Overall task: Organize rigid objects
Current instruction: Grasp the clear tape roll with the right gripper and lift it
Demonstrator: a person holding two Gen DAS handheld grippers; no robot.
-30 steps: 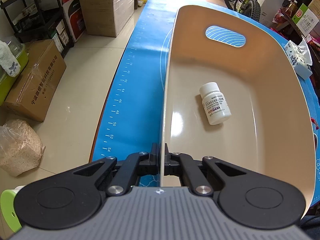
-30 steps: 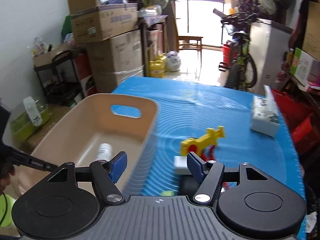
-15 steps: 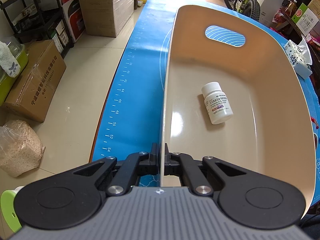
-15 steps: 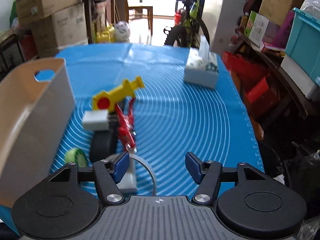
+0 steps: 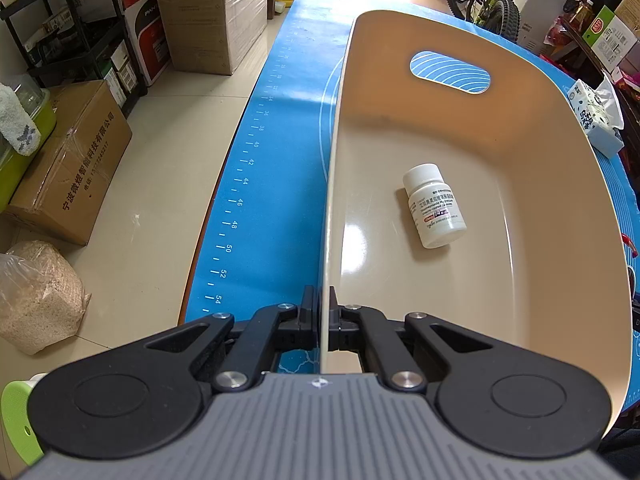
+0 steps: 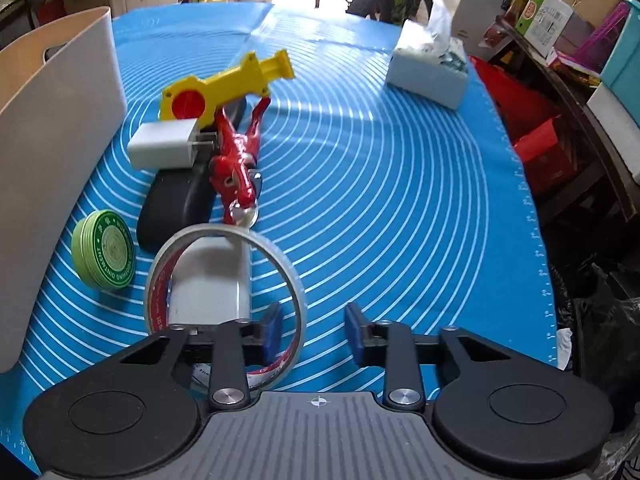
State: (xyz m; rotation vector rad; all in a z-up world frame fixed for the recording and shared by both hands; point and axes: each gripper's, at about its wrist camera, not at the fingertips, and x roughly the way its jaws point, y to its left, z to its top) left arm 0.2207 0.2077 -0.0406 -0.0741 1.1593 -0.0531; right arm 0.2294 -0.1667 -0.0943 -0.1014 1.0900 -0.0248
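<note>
The blue-matted worktop [image 6: 400,184] carries everything, and the beige bin [image 5: 520,184] stands at its left edge as the landmark. The left gripper [image 5: 325,316] has its fingers pinched tight on the bin's near wall, steadying it. Inside the bin lies one white pill bottle [image 5: 434,208] on its side.

Just right of the bin sits the clutter: a yellow toy [image 6: 224,88], a white charger [image 6: 162,146], a black oblong object [image 6: 172,208], a red figure [image 6: 236,160], a green ointment tin [image 6: 105,249], and nearest, a tape roll [image 6: 224,280] leaning over a white block [image 6: 208,280].

The right gripper [image 6: 314,332] has just been closing; its fingers straddle the roll's thin right rim without pressing yet.

The risk, as I judge it: the rim is narrow and the roll tilted, so the fingers may slip off or roll it into the tin.
</note>
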